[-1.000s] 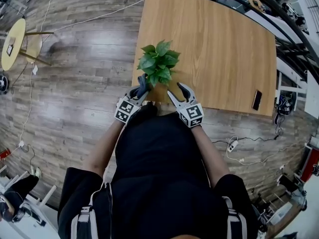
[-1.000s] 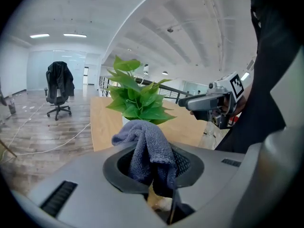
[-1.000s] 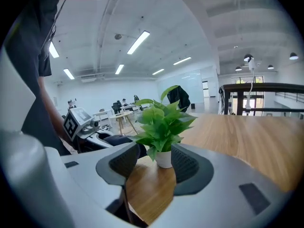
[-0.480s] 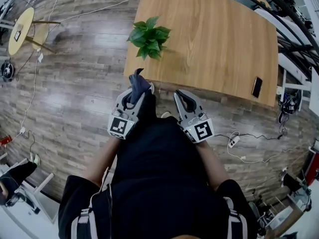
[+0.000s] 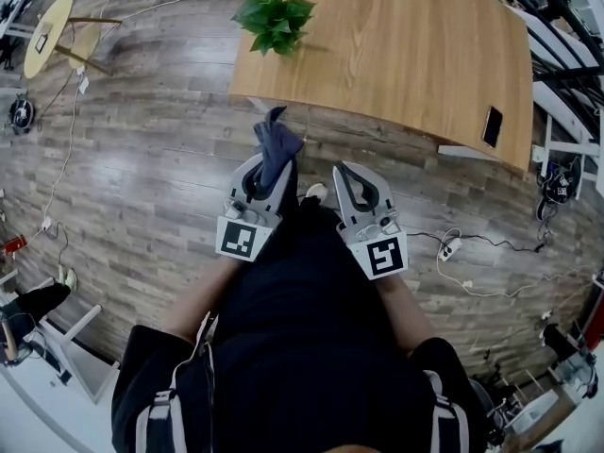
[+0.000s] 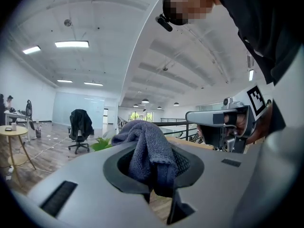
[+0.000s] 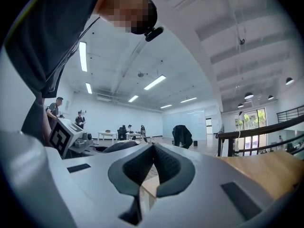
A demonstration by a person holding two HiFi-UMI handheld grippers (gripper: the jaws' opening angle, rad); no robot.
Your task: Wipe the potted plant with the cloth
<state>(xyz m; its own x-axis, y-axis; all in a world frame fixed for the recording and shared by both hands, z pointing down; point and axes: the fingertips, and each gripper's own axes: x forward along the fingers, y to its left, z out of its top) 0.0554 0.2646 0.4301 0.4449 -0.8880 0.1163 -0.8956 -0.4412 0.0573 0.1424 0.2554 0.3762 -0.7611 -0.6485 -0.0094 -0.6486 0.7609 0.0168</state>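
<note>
Clamping the cloth (image 5: 277, 142) in its closed jaws, the left hand-held gripper (image 5: 268, 166) holds it by a bunched fold so that a loose tuft stands out past the tips, ready, I judge, to be drawn over leaves; the left gripper view shows the weave pinched tight between the pads; the right hand-held gripper (image 5: 343, 172) has its jaws pressed together on nothing, and they have just been closing; it sits beside the left one, both tucked close to the torso, over the floor rather than the surface (image 5: 406, 55); the plant (image 5: 275, 11) stands at the near left corner of that surface, well apart from both, so no wiping is under way; its pot is hidden under the leaves from above, so I cannot tell its make; compared with a second ago, both have drawn back from the edge of the surface, where they flanked the plant with the right jaws wide apart; now the right is closed, the cloth stays in the left, and the plant lies far up the head view, perhaps because the person has stepped back.
</note>
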